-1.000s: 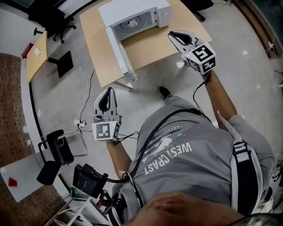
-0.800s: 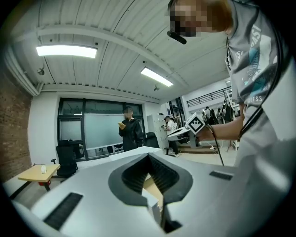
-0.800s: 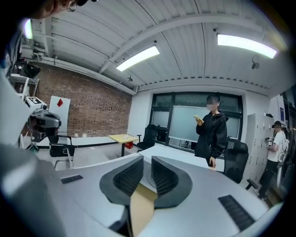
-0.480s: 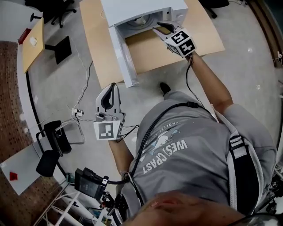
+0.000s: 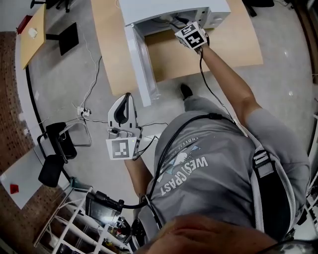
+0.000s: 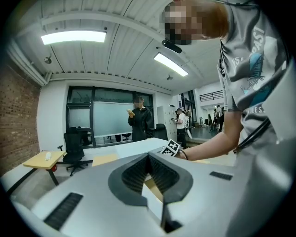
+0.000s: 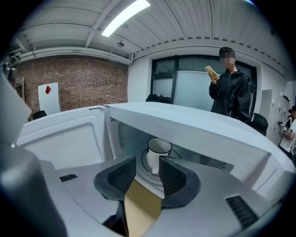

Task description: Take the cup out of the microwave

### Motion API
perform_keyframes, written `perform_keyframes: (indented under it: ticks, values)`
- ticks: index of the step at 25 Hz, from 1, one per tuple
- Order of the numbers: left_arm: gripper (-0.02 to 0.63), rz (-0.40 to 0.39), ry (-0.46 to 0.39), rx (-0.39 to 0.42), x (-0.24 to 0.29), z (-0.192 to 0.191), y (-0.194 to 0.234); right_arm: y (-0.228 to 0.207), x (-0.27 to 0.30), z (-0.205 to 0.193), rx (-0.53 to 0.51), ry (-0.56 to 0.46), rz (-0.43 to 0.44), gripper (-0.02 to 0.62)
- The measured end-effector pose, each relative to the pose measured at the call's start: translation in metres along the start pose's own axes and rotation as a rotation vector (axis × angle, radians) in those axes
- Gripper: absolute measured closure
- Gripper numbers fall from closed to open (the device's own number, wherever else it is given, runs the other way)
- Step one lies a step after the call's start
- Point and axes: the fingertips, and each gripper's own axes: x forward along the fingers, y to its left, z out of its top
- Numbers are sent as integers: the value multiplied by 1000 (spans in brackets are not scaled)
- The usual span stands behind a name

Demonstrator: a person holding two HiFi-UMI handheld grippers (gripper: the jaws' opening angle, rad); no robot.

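One cup beyond opening, empty right tongs

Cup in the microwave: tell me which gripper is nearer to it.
Right. The right gripper is at the open microwave's mouth, its jaws opening with nothing between them, the cup just ahead. The left gripper hovers over the floor, short of the table.
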Motion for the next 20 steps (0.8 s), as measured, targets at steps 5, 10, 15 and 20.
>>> perform_keyframes:
  ticks: [5, 10, 15, 20]
  values:
    - [561, 26, 39, -36, 12, -13, 12, -16, 58, -17, 15, 37, -41, 462]
    - [561, 39, 60, -59, 25, -23, 20, -26, 95, -30, -26, 97, -52, 462]
    - [561, 45, 70, -71, 30, -27, 23, -33, 103, -30, -30, 81, -93, 502]
    - [561, 38, 73, -69, 30, -29, 23, -33, 98, -29, 31, 66, -83, 525]
